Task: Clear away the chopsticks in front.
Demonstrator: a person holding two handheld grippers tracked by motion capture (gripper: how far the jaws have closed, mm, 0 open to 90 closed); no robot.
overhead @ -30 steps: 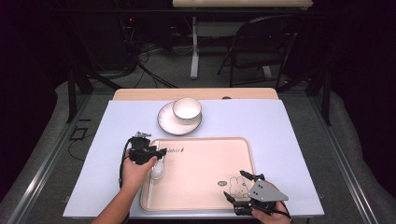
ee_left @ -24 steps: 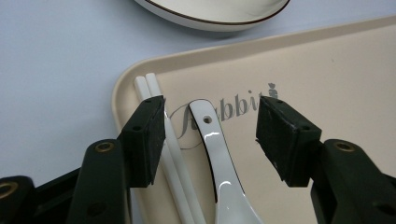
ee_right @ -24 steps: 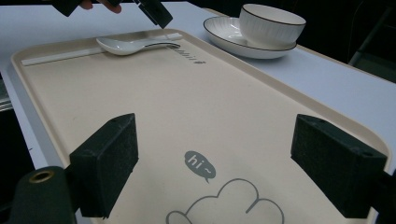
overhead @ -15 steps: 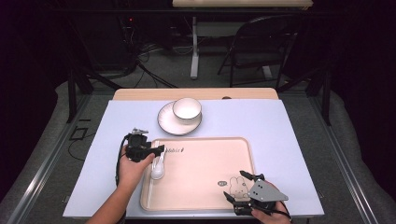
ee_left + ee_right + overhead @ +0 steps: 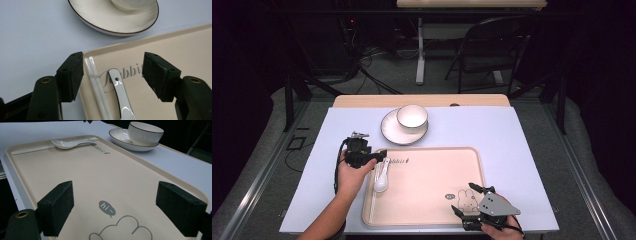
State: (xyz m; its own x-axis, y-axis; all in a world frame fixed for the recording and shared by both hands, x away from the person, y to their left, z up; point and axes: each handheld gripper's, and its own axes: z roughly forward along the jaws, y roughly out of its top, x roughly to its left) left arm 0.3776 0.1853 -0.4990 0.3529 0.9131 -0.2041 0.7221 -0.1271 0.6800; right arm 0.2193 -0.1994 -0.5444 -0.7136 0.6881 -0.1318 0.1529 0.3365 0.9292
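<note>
You are holding your left gripper (image 5: 379, 156) over the white spoon (image 5: 122, 98) on the tray (image 5: 432, 205), jaws just opening, spoon released, right gripper (image 5: 466, 200) spread wide, grasping nothing.

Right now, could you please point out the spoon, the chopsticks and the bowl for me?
spoon (image 5: 122, 100): left gripper view, on its handle.
chopsticks (image 5: 95, 87): left gripper view, midway along the pair.
bowl (image 5: 412, 118): high view, on its inside.

Right gripper (image 5: 113, 210) jaws wide apart over beige tray (image 5: 105, 173), nothing between. White spoon (image 5: 68, 144) beside chopsticks (image 5: 35, 149) at far edge. Bowl (image 5: 145, 132) on plate (image 5: 120, 142) beyond.
</note>
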